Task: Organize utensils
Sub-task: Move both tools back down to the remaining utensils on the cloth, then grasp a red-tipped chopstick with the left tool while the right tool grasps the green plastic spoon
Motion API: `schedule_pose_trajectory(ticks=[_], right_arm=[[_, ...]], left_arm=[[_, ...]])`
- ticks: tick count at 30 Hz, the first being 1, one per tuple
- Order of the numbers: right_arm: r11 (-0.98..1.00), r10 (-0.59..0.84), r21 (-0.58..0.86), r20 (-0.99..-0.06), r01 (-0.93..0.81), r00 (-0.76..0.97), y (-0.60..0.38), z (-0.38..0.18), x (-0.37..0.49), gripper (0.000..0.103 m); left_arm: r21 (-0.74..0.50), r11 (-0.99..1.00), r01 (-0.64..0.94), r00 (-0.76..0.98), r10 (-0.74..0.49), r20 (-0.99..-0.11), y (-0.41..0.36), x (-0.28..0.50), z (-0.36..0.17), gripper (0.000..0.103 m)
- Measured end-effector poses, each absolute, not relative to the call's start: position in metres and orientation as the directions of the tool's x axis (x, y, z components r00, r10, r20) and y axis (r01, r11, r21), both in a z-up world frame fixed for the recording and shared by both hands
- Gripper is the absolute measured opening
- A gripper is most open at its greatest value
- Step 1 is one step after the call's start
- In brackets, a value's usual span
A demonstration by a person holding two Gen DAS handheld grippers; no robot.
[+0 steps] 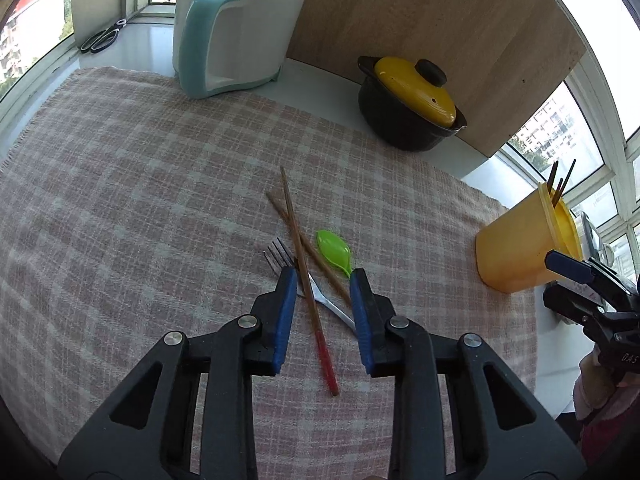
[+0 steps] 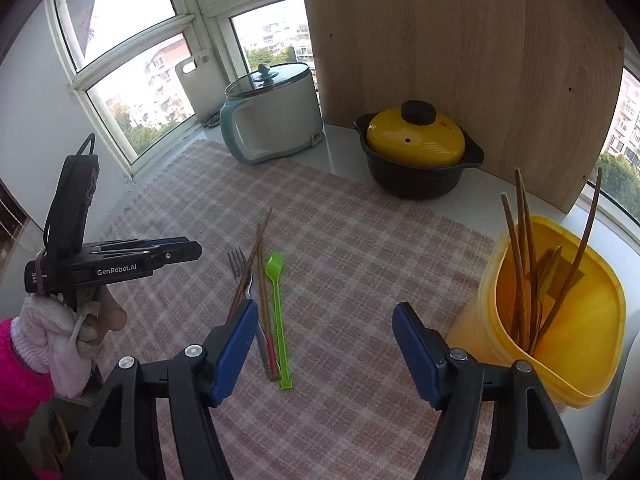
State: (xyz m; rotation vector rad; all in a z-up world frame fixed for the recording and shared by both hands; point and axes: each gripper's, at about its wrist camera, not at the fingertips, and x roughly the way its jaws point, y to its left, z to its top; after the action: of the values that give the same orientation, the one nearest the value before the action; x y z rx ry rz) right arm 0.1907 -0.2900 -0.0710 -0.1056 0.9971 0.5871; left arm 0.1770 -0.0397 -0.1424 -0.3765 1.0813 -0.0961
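Pink-checked cloth (image 2: pixel 360 240) on white counter by corner windows; wood board (image 2: pixel 460 60) leans behind yellow-lidded pot (image 2: pixel 416 140). Left gripper (image 1: pixel 324 276) reads "GenRobot.AI", jaws narrow, straddling chopsticks (image 1: pixel 308 288) and fork (image 1: pixel 280 258) w/o pinching. Right gripper (image 2: pixel 324 312) wide, empty. Green spoon (image 2: pixel 278 312) beside them; yellow tub (image 2: pixel 560 360) holds more chopsticks.

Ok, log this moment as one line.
left gripper open over chopsticks, fork | right gripper open, empty | yellow holder partly filled
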Motion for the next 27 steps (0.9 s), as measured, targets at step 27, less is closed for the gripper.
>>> schedule_pose_trajectory(ticks=[27], right_arm=[[0.804,0.39,0.299,-0.918,-0.513,0.075,-0.21,-0.168,0.249,0.031]], left_arm=[[-0.316,0.923,-0.222,0.318,-0.238,-0.918,-0.049,0.216,-0.214,0.019]])
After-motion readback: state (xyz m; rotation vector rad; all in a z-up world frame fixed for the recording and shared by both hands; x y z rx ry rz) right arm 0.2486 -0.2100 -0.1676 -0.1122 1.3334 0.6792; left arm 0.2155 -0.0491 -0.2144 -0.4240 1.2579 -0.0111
